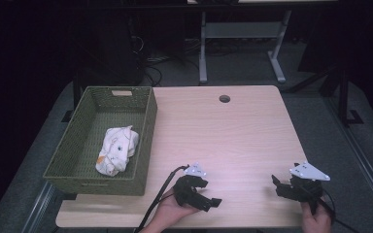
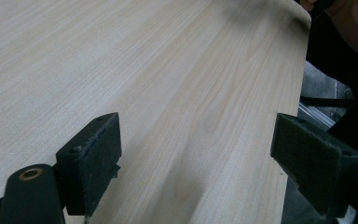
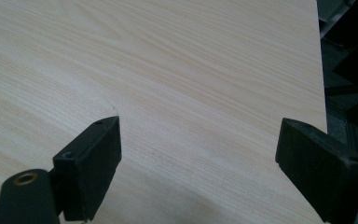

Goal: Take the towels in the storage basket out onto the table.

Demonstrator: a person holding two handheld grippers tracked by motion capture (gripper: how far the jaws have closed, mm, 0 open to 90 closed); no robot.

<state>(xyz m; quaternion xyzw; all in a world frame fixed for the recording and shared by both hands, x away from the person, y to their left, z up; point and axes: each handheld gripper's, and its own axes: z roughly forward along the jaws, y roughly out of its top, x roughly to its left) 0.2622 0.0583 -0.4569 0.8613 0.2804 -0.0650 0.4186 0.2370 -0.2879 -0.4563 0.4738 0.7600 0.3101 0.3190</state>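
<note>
While my two hands sit at the bottom edge of the high view, my left gripper (image 1: 201, 191) hangs just above the tabletop (image 1: 233, 136) at lower centre, fingers (image 2: 91, 161) spread wide with only bare wood between them. My right gripper (image 1: 284, 187) hovers at lower right, its fingers (image 3: 88, 161) likewise released and holding nothing. Farther up at the left, well apart from both, the white patterned cloth (image 1: 117, 149) lies bundled inside the green woven basket (image 1: 148, 126).

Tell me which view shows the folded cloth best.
High view: the white printed cloth lies whole inside the green woven basket. The left and right gripper views look past open claw pads at bare tabletop.
</note>
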